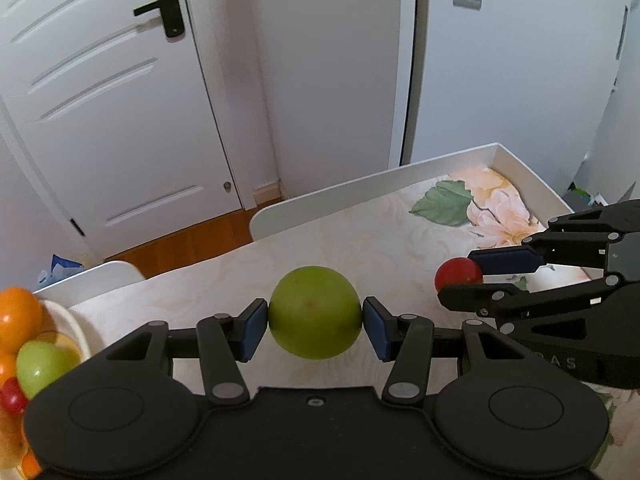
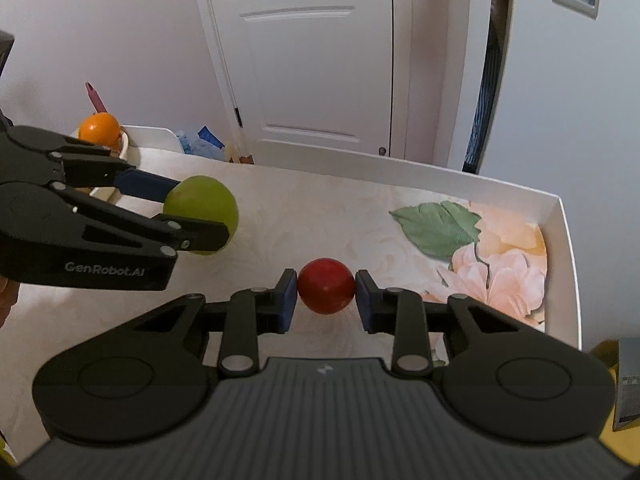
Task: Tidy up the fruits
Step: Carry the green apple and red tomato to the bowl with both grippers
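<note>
Step in hand: carrying. Both grippers are loaded with fruit and held above the table (image 1: 360,232); nothing shows either fruit resting on the cloth, though the height cannot be judged. The likely job is sorting fruit out of, or into, the bowl (image 1: 76,328); which direction cannot be told from these views.

Item 1. Left gripper (image 1: 315,326): fingers clamped on the green fruit (image 1: 315,312), one blue pad pressed to each flank at about its widest line, fruit seated squarely between the tips. It hangs just right of the bowl, over the pale part of the cloth.

Item 2. Right gripper (image 2: 326,294): fingers clamped on the red fruit (image 2: 327,286), a small smooth ball held at its middle, pads touching both sides. It is well to the right of the bowl, nearer the flower print (image 2: 492,276) than the bowl is.

Item 3. Bowl: at the table's left end, heaped. An orange (image 1: 18,318) sits on top, a second green fruit (image 1: 40,364) below it, and small red pieces at the near rim.

Next move, as judged: each fruit needs a settled resting spot. Round fruit rolls, so lower until it touches, then part the fingers slowly. The two grippers sit near each other; keep them from crossing.
</note>
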`<state>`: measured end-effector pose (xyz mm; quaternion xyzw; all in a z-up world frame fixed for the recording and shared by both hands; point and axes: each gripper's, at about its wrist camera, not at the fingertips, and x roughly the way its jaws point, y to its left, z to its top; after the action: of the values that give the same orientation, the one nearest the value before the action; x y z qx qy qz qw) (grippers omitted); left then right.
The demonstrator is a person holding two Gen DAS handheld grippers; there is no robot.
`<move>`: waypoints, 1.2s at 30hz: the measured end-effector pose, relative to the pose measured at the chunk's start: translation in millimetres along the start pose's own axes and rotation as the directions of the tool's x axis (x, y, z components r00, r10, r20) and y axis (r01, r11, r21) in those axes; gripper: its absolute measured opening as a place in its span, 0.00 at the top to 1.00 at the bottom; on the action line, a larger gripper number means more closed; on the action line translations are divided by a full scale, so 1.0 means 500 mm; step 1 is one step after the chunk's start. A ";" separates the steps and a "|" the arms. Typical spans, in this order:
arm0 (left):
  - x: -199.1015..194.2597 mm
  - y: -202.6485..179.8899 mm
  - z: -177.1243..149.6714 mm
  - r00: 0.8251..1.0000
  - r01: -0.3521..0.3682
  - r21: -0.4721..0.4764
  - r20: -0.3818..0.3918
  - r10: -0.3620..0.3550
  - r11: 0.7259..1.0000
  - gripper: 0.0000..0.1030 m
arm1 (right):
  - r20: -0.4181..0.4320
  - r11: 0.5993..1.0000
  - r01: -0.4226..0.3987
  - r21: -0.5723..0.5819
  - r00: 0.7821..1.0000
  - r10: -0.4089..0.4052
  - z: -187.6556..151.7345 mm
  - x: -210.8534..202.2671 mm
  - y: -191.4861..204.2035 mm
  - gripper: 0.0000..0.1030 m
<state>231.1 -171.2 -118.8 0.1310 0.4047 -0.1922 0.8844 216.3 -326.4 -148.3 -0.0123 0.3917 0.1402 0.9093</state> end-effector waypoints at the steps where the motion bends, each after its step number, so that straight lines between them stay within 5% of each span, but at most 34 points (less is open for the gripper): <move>1: -0.008 0.001 -0.002 1.000 -0.004 -0.006 0.005 0.004 1.000 0.45 | 0.003 1.000 -0.001 0.000 1.000 0.001 0.001 -0.009 0.003 0.55; 23: -0.264 0.122 -0.081 0.984 -0.114 -0.219 0.111 0.141 0.969 0.45 | 0.097 0.994 -0.089 -0.067 0.991 0.095 0.096 -0.152 0.182 0.55; 36: -0.309 0.302 -0.172 0.968 -0.211 -0.298 0.069 0.242 0.931 0.45 | 0.073 0.979 -0.179 -0.099 0.980 0.186 0.126 -0.100 0.372 0.55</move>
<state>148.7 33.0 -43.9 0.0364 0.3637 -0.0343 0.9302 179.1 -151.6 -52.6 -0.0125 0.3464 0.2414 0.9064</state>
